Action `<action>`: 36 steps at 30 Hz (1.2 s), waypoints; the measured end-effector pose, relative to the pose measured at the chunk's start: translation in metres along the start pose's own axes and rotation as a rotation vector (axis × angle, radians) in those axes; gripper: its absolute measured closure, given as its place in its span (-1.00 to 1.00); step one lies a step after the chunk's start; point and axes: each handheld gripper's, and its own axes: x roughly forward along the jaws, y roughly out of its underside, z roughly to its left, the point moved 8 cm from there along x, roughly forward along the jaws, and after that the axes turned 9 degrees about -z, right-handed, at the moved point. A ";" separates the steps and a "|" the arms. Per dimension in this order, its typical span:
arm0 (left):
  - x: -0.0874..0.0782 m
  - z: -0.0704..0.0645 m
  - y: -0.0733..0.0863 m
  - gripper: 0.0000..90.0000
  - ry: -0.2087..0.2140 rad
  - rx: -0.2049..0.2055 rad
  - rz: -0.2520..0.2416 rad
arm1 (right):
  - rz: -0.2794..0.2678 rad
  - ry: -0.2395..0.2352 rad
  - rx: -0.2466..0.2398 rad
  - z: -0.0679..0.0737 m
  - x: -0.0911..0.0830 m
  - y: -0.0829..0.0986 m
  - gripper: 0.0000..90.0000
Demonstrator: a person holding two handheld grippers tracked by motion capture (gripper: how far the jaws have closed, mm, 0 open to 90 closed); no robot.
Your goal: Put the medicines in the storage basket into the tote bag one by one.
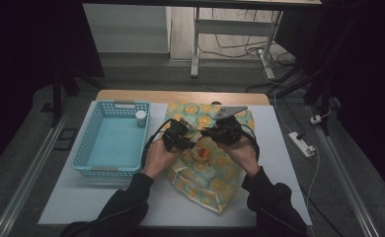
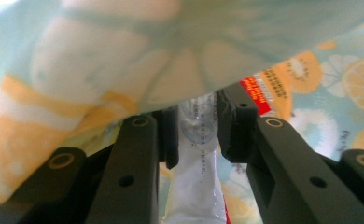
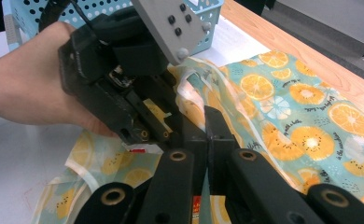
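Fruit-print bag [image 1: 215, 185] lies flat on the white table [image 1: 72, 197], just right of the blue basket [image 1: 112, 143], which holds a small white jar [image 1: 141, 118]. Both grippers meet over the bag's middle. Left gripper [image 2: 196, 135] pinches a white packet [image 2: 195, 186] under a raised fold. Right gripper [image 3: 206, 135] has its jaws nearly together on a thin edge of the bag's cloth.
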 end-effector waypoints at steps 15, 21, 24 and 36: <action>0.011 0.012 0.001 0.54 -0.016 0.017 -0.013 | 0.013 0.002 0.004 -0.002 0.003 0.004 0.99; 0.000 0.009 -0.004 0.33 -0.003 0.021 -0.039 | 0.011 0.008 0.004 -0.003 0.002 0.004 0.99; -0.005 0.007 -0.005 0.21 0.004 0.034 -0.036 | 0.011 0.008 0.004 -0.003 0.002 0.004 0.99; -0.035 -0.006 -0.002 -0.24 0.060 0.041 -0.061 | 0.010 0.007 0.006 -0.003 0.002 0.004 0.99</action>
